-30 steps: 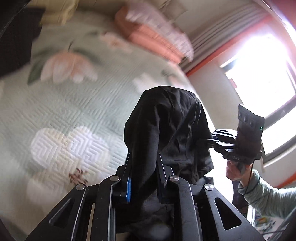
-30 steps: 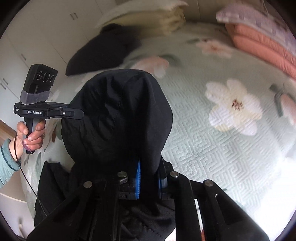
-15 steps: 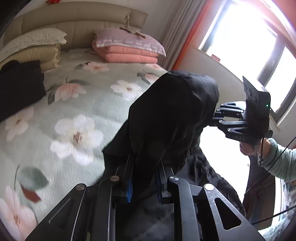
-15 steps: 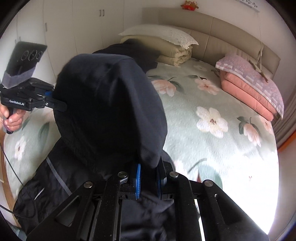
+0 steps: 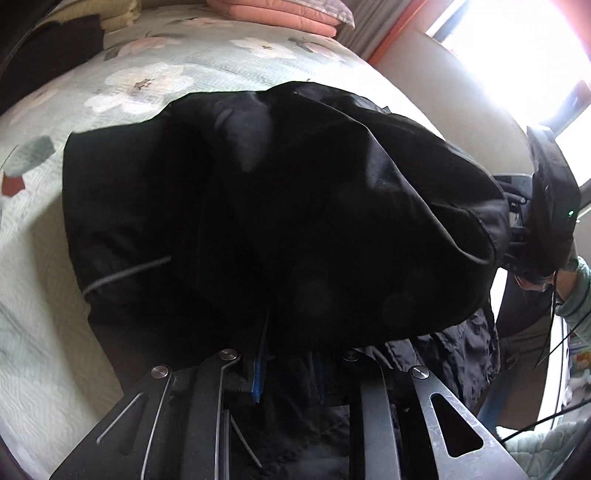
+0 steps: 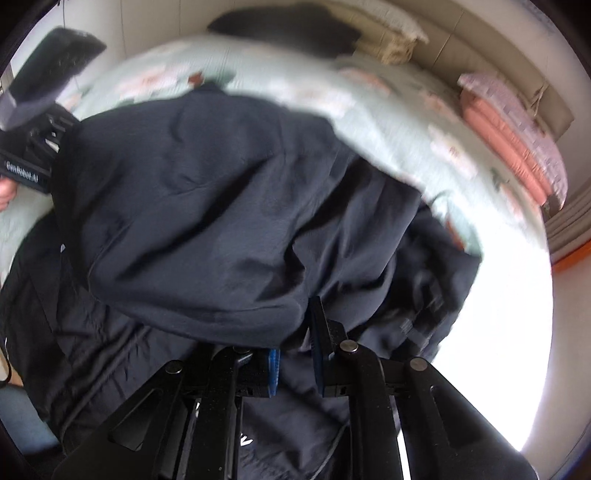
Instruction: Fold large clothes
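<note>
A large black jacket (image 5: 295, 206) hangs between my two grippers over the bed. My left gripper (image 5: 290, 354) is shut on a fold of the jacket that drapes over its fingers. My right gripper (image 6: 295, 347) is shut on another part of the jacket (image 6: 207, 221), whose lower part bunches below. In the left wrist view the right gripper (image 5: 546, 221) shows at the far right edge of the jacket. In the right wrist view the left gripper (image 6: 33, 122) shows at the far left edge.
The bed has a pale green floral quilt (image 5: 155, 81). Pink folded bedding (image 6: 517, 147) and cream bedding (image 6: 399, 40) lie at the headboard, with a dark garment (image 6: 288, 26) beside them. A bright window (image 5: 517, 55) is on the right.
The jacket has been swung forward and down and spread wider between the grippers. It now fills most of both views. Both grippers keep their hold.
</note>
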`<state>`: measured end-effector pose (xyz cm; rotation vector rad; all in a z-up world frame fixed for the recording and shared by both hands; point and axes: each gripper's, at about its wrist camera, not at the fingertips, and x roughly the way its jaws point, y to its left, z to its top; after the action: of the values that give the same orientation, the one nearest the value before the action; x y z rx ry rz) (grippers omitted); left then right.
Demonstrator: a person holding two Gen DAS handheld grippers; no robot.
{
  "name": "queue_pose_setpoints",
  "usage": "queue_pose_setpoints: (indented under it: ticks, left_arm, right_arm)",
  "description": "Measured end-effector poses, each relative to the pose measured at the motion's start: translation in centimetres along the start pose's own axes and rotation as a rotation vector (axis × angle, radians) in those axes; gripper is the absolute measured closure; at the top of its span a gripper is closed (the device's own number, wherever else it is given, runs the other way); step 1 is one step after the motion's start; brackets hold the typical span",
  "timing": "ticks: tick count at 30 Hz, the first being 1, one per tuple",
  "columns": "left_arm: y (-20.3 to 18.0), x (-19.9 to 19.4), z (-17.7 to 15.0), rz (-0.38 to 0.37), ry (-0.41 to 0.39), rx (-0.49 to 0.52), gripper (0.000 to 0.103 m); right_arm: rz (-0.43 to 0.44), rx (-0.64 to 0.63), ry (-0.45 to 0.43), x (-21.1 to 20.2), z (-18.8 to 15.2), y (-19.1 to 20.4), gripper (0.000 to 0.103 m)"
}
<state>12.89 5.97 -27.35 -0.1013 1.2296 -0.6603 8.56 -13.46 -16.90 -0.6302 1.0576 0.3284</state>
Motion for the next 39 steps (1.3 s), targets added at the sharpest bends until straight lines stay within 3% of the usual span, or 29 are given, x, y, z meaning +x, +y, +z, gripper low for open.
queue_pose_setpoints:
  ticks: [5, 8, 9, 12, 13, 15, 18, 20, 22, 25, 29, 32, 36, 39]
  left_arm:
    - [1.3, -3.8, -1.4, 0.032, 0.031, -0.095, 0.08]
    - [1.1, -8.1, -0.5, 0.049, -0.02, -0.122, 0.079]
    - [0.8, -9.1, 0.1, 0.055, -0.036, -0.116, 0.074]
    - [-1.1, -12.4, 3.0, 0.083, -0.104, -0.067, 0.052]
    - [-1.9, -13.2, 4.3, 0.069, -0.129, -0.052, 0.048]
    - [-3.2, -13.5, 6.5, 0.025, -0.15, -0.036, 0.048]
    - [-4.8, -11.8, 9.5, -0.009, -0.171, -0.031, 0.048]
    - [-5.4, -9.0, 10.5, -0.014, -0.159, -0.02, 0.048]
    - [-4.7, -5.4, 10.4, -0.025, -0.098, -0.039, 0.048]
    - [-2.5, 0.0, 7.2, 0.009, 0.01, -0.103, 0.048]
    - [0.7, 2.4, 1.8, -0.073, 0.016, -0.266, 0.04]
    - [0.9, 4.2, -0.8, -0.086, 0.002, -0.279, 0.04]
    - [1.4, 4.6, -1.1, -0.097, -0.019, -0.309, 0.04]
    - [0.8, 4.0, -1.3, -0.08, -0.014, -0.295, 0.04]
  right_arm:
    - [0.057, 0.082, 0.075, -1.5, -2.8, -1.3, 0.08]
    - [0.084, 0.157, 0.066, -4.3, -2.6, -3.3, 0.075]
    - [0.09, 0.182, 0.044, -5.6, -1.7, -4.4, 0.073]
    - [0.113, 0.245, -0.051, -8.8, 1.7, -6.9, 0.048]
    - [0.124, 0.262, -0.084, -9.6, 2.8, -7.5, 0.04]
    - [0.152, 0.292, -0.133, -10.6, 5.3, -8.3, 0.037]
    - [0.17, 0.308, -0.175, -10.3, 8.1, -8.2, 0.037]
    - [0.15, 0.298, -0.146, -8.2, 9.3, -7.2, 0.037]
    - [0.159, 0.289, -0.099, -5.5, 9.3, -6.0, 0.037]
    - [0.218, 0.279, 0.032, 0.2, 7.7, -4.0, 0.037]
    - [0.235, 0.265, 0.139, 6.0, 3.6, -1.5, 0.037]
    - [0.229, 0.299, 0.126, 8.1, 1.9, -0.7, 0.036]
    - [0.204, 0.323, 0.085, 8.4, 1.1, -0.2, 0.034]
    - [0.187, 0.311, 0.107, 7.5, 1.2, 0.4, 0.034]
